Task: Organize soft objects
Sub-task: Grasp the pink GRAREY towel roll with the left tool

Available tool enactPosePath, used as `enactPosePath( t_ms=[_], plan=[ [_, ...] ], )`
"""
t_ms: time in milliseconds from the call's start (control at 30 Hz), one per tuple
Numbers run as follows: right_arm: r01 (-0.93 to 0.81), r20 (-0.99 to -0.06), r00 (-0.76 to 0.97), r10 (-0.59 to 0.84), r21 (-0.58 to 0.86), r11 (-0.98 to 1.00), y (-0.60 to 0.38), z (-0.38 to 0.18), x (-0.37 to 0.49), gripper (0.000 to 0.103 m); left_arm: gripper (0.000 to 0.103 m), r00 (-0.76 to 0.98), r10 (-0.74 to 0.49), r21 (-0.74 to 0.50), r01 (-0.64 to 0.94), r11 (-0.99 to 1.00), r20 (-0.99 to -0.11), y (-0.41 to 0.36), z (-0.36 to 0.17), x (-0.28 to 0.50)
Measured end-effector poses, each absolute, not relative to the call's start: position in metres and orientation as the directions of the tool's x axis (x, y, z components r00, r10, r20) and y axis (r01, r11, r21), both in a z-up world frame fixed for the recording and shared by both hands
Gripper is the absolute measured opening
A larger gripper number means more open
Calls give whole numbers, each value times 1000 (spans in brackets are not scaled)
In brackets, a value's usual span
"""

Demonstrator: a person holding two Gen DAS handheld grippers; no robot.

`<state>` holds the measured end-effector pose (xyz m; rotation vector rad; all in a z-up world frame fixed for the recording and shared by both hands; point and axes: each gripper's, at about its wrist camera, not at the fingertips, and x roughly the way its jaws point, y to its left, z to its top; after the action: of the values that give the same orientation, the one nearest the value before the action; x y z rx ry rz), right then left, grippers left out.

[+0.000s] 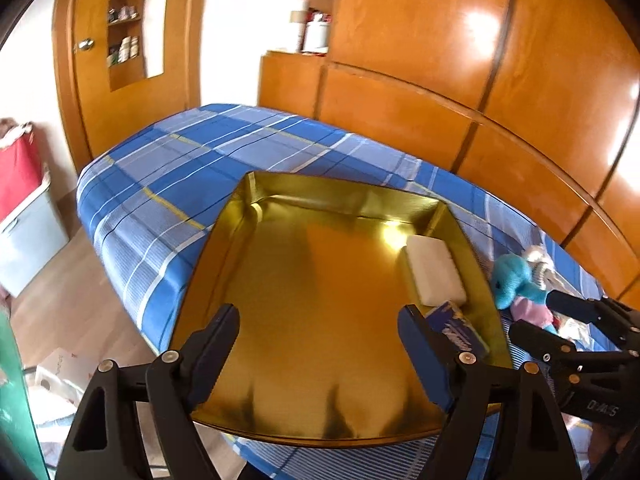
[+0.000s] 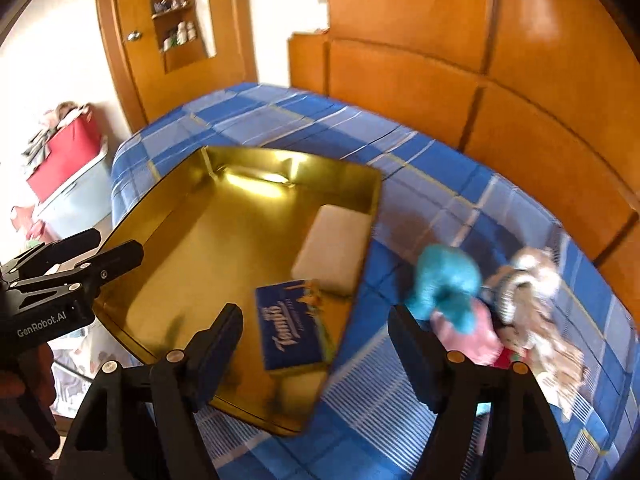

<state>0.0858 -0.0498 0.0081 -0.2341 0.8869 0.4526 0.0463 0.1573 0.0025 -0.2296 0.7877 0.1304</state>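
A gold tray lies on the blue plaid bed. In it lie a white sponge and a blue tissue pack, both near its right wall. A teal plush, a pink soft item and a beige-brown plush lie on the bed right of the tray. My left gripper is open and empty above the tray's near edge. My right gripper is open and empty, over the tray's right wall, left of the plush pile.
Wooden wardrobe panels run behind the bed. A door and wall shelf stand at the far left. A red bag on a pale storage box sits on the floor at left. Clutter lies on the floor below the bed's left edge.
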Motion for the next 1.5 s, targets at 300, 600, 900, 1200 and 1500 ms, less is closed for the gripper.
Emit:
enactPosePath(
  t_ms=[300, 600, 900, 1200, 1500],
  plan=[
    [-340, -712, 675, 192, -69, 938, -113, 25, 70, 76, 82, 714, -41, -126, -67, 990, -699, 113, 15, 49],
    [-173, -550, 832, 73, -133, 976, -173, 50, 51, 76, 83, 715, -64, -74, 17, 997, -697, 70, 21, 49],
    [44, -531, 844, -77, -75, 996, -246, 53, 52, 76, 83, 698, -114, -48, 113, 992, -707, 31, 22, 49],
    [165, -675, 734, -72, 75, 983, -330, 12, 64, 76, 83, 651, -228, -54, 277, 959, -724, -27, 22, 49],
    [252, -711, 702, -42, 194, 948, -365, 0, 63, 76, 79, 458, -378, -154, 454, 878, -805, -112, -5, 53]
  ],
)
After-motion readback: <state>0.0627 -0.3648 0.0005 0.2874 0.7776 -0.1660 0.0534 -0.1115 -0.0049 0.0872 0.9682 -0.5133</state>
